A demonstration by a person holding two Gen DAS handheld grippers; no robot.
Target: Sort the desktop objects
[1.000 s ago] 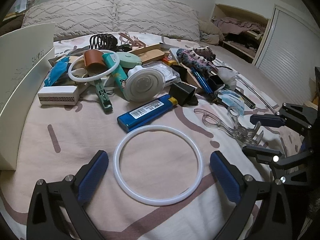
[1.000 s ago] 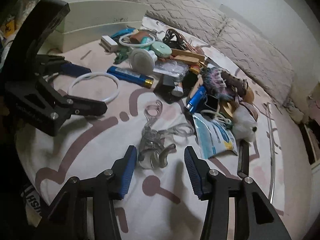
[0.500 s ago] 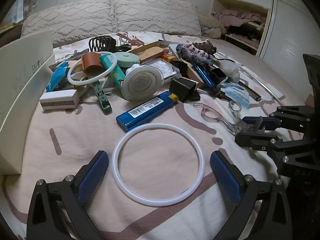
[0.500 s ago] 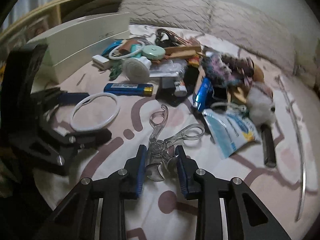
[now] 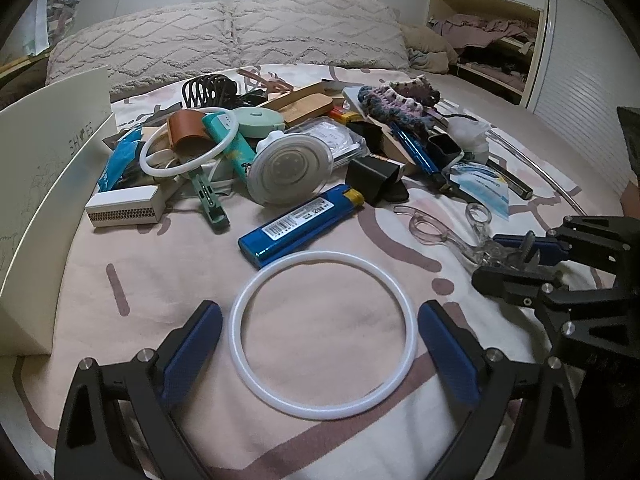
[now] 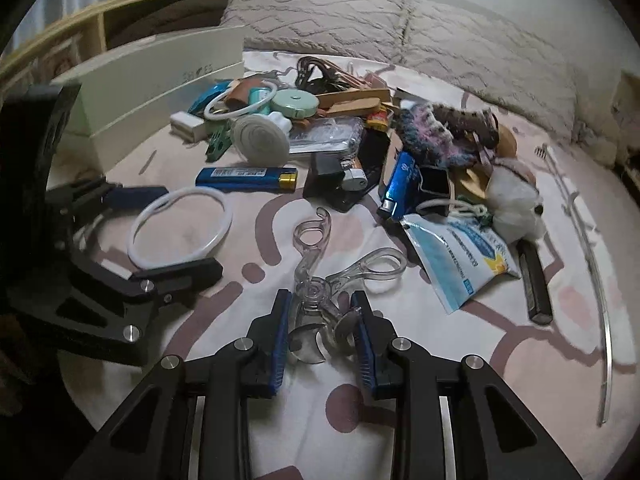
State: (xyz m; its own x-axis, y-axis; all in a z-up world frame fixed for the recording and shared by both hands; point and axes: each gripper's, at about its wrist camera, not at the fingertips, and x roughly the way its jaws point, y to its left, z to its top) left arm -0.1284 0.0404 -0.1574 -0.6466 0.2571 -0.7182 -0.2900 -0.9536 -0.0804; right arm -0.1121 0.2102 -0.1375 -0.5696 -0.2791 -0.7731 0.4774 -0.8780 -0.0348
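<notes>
A clear plastic scissor-handled tool (image 6: 306,264) lies on the patterned bedsheet, its two loop handles pointing away from me. My right gripper (image 6: 321,300) is shut on its head end, with both blue pads pressed against it. From the left wrist view that same gripper (image 5: 516,256) grips the tool (image 5: 432,228) at the right edge. A white ring (image 5: 324,255) lies flat on the sheet. My left gripper (image 5: 320,316) stands open around it, a finger on each side and neither touching it. The right wrist view shows the ring (image 6: 138,228) between those fingers too.
A heap of small things lies beyond: a blue lighter (image 5: 300,226), a round white disc (image 5: 286,170), a matchbox-like white box (image 5: 124,210), a blue-white sachet (image 6: 460,256), a black pen (image 6: 536,284). An open white carton (image 5: 44,184) stands left. A thin metal rod (image 6: 600,276) lies right.
My right gripper's jaws have shut on the head of the clear tool, and the gripper has rolled toward level. The left gripper and the white ring have stayed put.
</notes>
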